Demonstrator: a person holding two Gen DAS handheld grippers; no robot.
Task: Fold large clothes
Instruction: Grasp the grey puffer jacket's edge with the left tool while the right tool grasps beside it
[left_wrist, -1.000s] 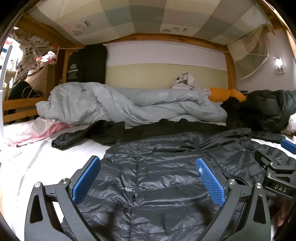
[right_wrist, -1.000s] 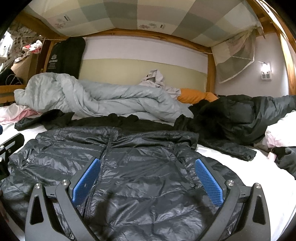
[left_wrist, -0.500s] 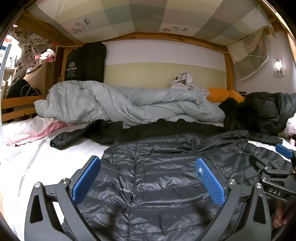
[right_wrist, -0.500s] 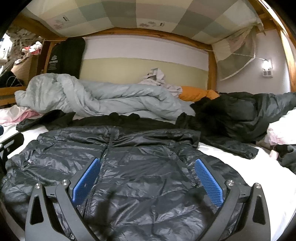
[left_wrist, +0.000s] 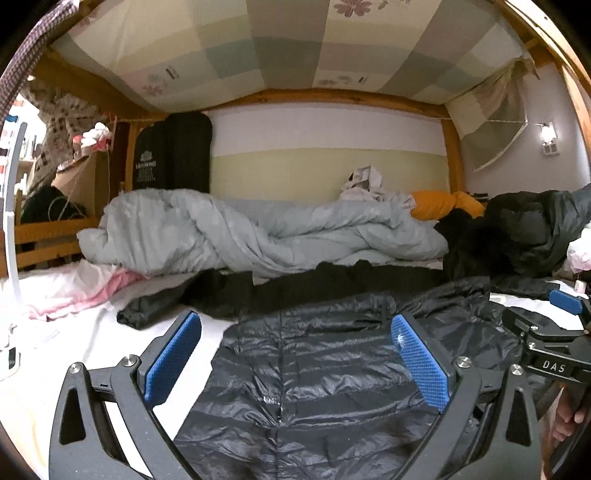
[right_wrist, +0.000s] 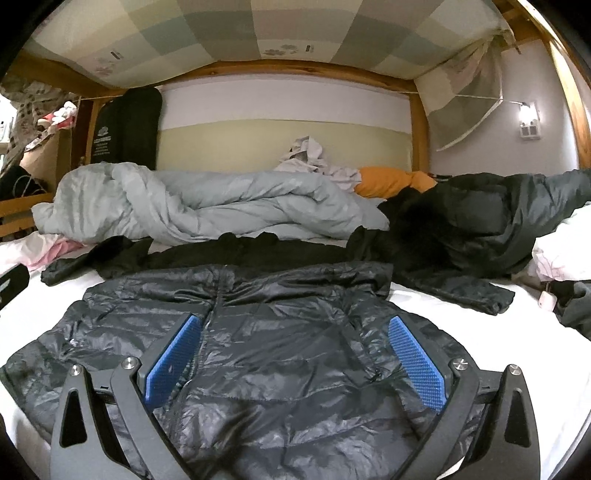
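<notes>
Left gripper (left_wrist: 295, 354): the jaws are held wide apart, with nothing clasped between the blue pads (left_wrist: 419, 363).
Right gripper (right_wrist: 293, 354): the jaws are likewise spread wide, and nothing is gripped.
Puffer jacket (right_wrist: 280, 332): a shiny black quilted jacket is laid flat, front up and zipped, on the white sheet (right_wrist: 491, 332); it is seen directly beneath and between both sets of jaws, its collar lying ahead of the fingertips.
Zip line (left_wrist: 280, 369): it is seen between the left jaws, nearer the left pad; in the right wrist view it runs just beside the left pad.
Black garment (right_wrist: 236, 251): it is stretched across the bed just beyond the jacket's collar.
Grey duvet (left_wrist: 236, 229): it is bunched well ahead of the jaws, against the back wall.
Dark coat (right_wrist: 480, 225): it is heaped ahead and to the right of the right jaws.
Orange pillow (right_wrist: 391, 181): it is glimpsed beyond the duvet.
Pink cloth (left_wrist: 85, 291): it is left ahead and to the left of the left jaws.
</notes>
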